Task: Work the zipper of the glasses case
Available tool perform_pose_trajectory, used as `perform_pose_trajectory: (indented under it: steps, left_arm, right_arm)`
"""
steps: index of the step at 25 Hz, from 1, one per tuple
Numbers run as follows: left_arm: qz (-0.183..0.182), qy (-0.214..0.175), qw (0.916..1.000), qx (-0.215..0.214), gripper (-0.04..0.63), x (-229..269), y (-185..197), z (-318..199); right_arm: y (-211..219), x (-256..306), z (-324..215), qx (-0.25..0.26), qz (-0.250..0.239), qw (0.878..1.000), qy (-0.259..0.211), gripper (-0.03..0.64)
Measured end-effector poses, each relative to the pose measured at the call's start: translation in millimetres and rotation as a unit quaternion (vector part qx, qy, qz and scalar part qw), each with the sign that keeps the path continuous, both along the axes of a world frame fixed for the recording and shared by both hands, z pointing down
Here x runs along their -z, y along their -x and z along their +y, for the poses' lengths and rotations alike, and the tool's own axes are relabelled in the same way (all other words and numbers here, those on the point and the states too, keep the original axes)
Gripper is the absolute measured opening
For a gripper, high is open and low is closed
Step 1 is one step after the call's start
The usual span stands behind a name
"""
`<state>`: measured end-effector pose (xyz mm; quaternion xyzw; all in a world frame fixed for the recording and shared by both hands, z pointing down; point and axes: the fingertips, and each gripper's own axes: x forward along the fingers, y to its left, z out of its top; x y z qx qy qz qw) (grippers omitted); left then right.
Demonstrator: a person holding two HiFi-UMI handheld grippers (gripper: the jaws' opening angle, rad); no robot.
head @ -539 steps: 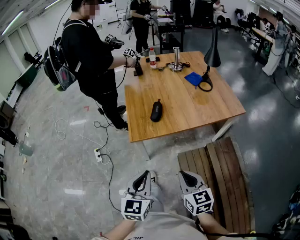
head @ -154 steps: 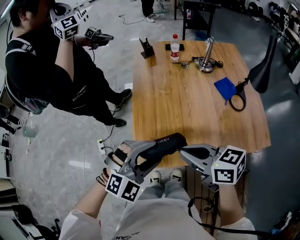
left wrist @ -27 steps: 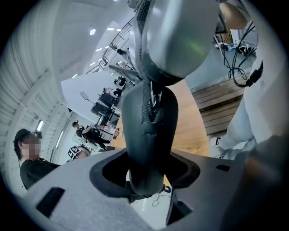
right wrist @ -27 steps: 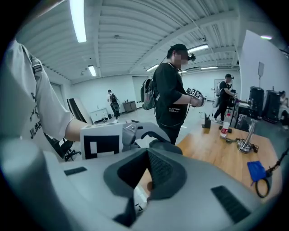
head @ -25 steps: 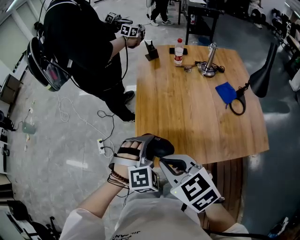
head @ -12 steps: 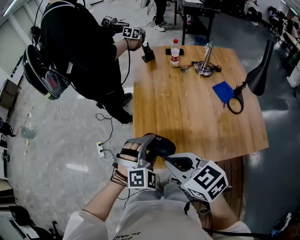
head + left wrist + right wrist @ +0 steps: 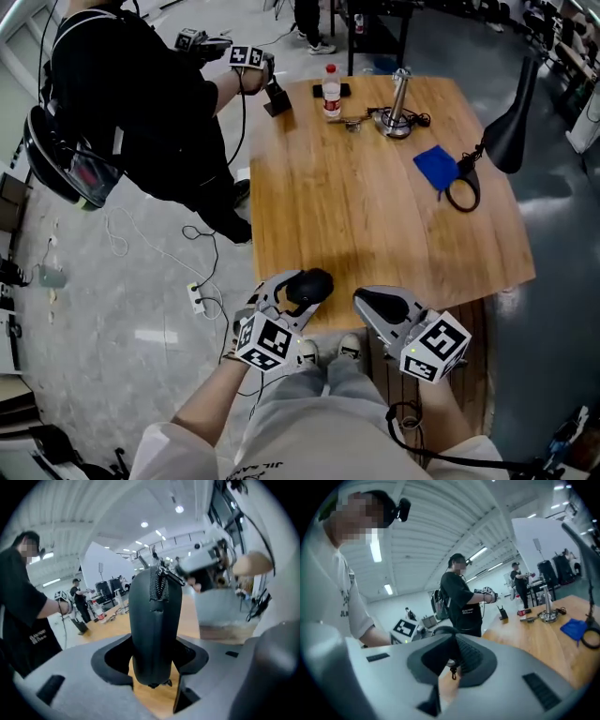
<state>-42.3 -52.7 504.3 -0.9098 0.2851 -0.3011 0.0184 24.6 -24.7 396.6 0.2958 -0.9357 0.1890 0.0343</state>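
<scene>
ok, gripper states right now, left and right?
Left gripper: closed on the glasses case.
Right gripper: jaws look closed; can't tell if the small dangling piece there is pinched.

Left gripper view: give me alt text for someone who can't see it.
A black glasses case stands upright, gripped between the left gripper's grey jaws, its zipper facing the camera. Behind it are a wooden table and a person in black at left.
</scene>
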Motion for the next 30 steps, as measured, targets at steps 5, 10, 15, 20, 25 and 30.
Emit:
perform_pose_trajectory:
  steps: [5, 10, 15, 20, 25, 30]
  left_arm:
    - [0.078, 0.043, 0.9959, -0.017, 0.238, 10, -16, 3]
    - [-0.140, -0.055, 0.9868, 0.059, 0.238, -60, 22, -48]
    - [-0.240, -0.062, 0.9667, 0.065, 0.239, -113, 20, -83]
    - [-0.195, 0.019, 0.9779, 0.072, 0.242, -154, 5, -94]
    - [-0.164, 0.069, 0.9813, 0.073, 0.244, -171, -8, -89]
    - [-0.155, 0.062, 0.9830, 0.075, 0.245, -171, -13, -90]
  right_arm:
    - [27, -15, 1, 0.049, 0.025, 0.998, -0.015, 0.081]
    - [22, -30, 0, 0.033, 0.024, 0.999, 0.006, 0.081]
    - [16, -57, -12, 0.005, 0.004, 0.999, 0.039, 0.081]
    - [6, -83, -18, -0.014, -0.002, 0.998, 0.069, 0.081]
    - [-12, -131, -47, -0.056, 0.017, 0.994, 0.090, 0.081]
    - [-1, -178, -82, -0.046, 0.025, 0.991, 0.123, 0.083]
